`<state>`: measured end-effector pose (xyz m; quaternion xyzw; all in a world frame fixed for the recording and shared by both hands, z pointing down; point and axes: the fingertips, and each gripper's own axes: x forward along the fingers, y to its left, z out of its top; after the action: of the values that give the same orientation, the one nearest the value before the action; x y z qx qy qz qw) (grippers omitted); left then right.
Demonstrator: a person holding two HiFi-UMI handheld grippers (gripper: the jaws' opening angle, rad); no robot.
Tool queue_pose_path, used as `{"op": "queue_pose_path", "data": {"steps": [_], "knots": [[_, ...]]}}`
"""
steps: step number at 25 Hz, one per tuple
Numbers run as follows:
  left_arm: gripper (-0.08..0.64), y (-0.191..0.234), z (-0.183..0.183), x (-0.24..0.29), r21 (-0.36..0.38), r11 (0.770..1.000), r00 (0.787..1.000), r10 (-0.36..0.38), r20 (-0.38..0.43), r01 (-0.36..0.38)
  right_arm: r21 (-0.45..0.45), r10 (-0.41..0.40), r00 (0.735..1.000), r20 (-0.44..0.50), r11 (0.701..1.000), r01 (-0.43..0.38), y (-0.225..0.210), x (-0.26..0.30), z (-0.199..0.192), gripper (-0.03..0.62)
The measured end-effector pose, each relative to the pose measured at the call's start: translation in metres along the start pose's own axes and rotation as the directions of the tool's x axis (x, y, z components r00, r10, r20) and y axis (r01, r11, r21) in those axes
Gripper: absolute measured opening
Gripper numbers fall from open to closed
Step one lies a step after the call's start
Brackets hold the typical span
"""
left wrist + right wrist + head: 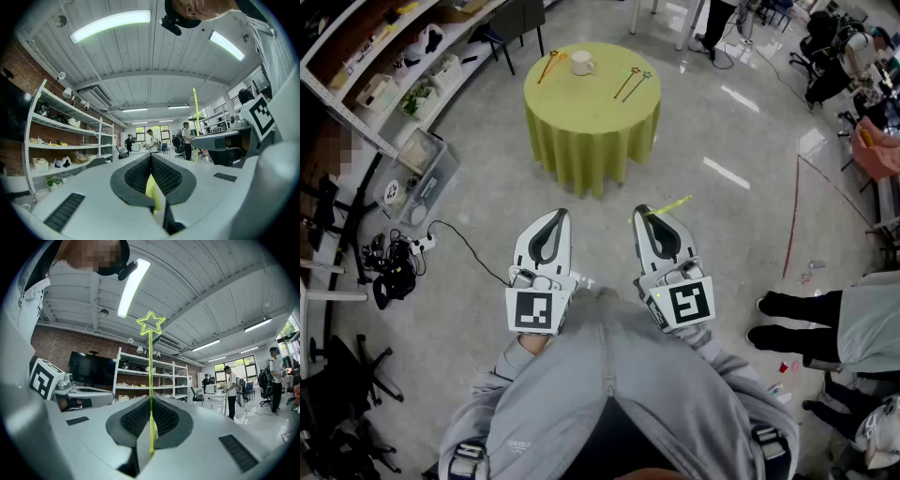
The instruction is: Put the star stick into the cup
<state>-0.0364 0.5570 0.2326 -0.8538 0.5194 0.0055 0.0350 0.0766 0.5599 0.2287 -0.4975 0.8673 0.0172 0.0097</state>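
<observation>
A yellow-green star stick (151,362) stands up from my right gripper (151,401), which is shut on its lower end; its open star (151,323) shows against the ceiling. In the head view the star stick (673,203) pokes out to the right of the right gripper (644,212). My left gripper (553,215) is level beside it, its jaws pressed together on nothing (151,158). Far ahead, a white cup (582,64) stands on the round table (591,122) with a yellow-green cloth. Both grippers are held at my chest, well short of the table.
Other star sticks lie on the table, an orange one (548,66) left of the cup and two (633,84) to its right. Shelves (384,75) line the left wall, with a plastic bin (417,178) and cables (394,267) on the floor. A person's legs (806,323) are at right.
</observation>
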Motion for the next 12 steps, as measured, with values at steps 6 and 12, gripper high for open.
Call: {"op": "queue_pose_path", "data": {"steps": [6, 12], "knots": [[0.015, -0.02, 0.005, -0.004, -0.005, 1.0, 1.0, -0.004, 0.004, 0.004, -0.012, 0.013, 0.999, 0.033, 1.0, -0.012, -0.002, -0.007, 0.01, 0.037], [0.015, -0.034, 0.01, -0.001, 0.004, 1.0, 1.0, 0.012, 0.011, -0.012, -0.014, 0.041, 0.998, 0.044, 0.999, -0.04, -0.013, -0.016, 0.014, 0.037]]}}
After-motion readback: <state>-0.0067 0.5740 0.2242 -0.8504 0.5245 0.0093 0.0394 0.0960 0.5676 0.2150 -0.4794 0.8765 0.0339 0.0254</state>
